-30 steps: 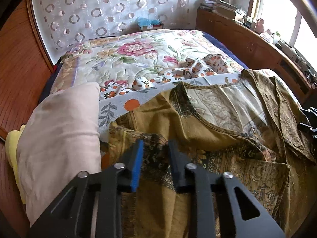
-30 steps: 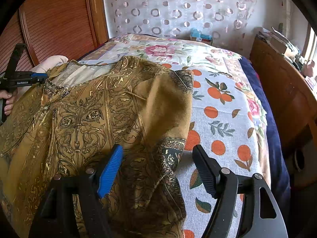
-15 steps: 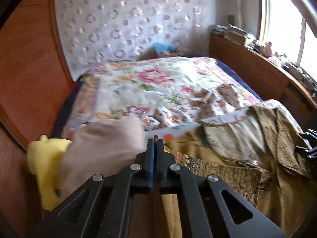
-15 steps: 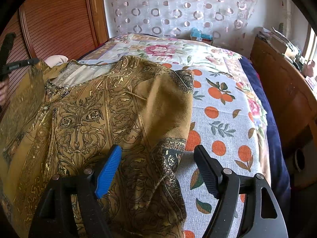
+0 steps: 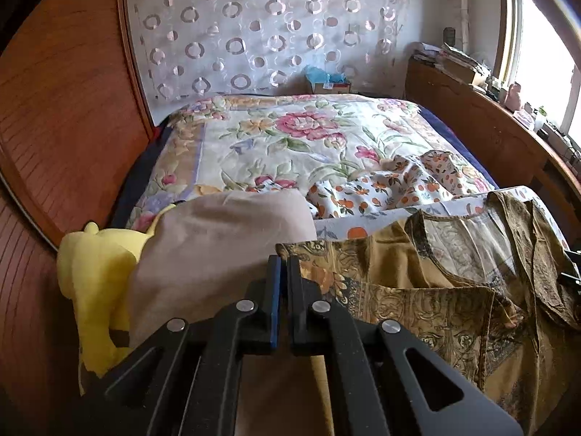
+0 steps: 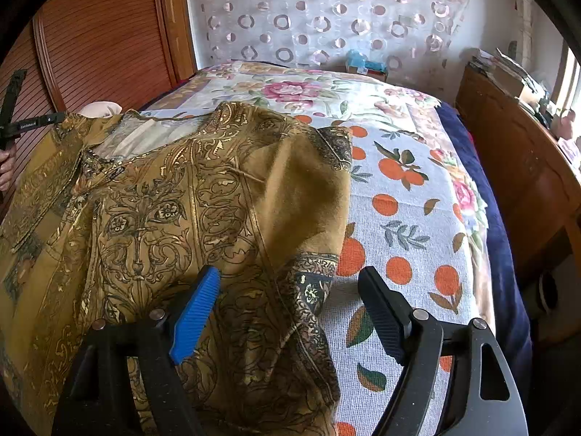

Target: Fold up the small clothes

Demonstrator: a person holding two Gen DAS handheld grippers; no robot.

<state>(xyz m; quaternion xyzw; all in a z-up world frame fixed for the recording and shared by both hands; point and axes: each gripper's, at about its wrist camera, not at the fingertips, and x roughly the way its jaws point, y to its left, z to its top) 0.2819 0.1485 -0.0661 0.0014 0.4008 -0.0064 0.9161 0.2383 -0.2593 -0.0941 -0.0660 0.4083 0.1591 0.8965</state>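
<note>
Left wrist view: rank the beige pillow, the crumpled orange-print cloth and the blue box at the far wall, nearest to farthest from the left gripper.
1. Beige pillow, just ahead-left of the left gripper.
2. Orange-print cloth, mid-bed, right.
3. Blue box, by the far wall.

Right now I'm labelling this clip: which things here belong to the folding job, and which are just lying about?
Job:
mustard patterned garment
left gripper, shut on its edge
right gripper, open

Lying about:
beige pillow
yellow plush toy
orange-print sheet
floral quilt
</note>
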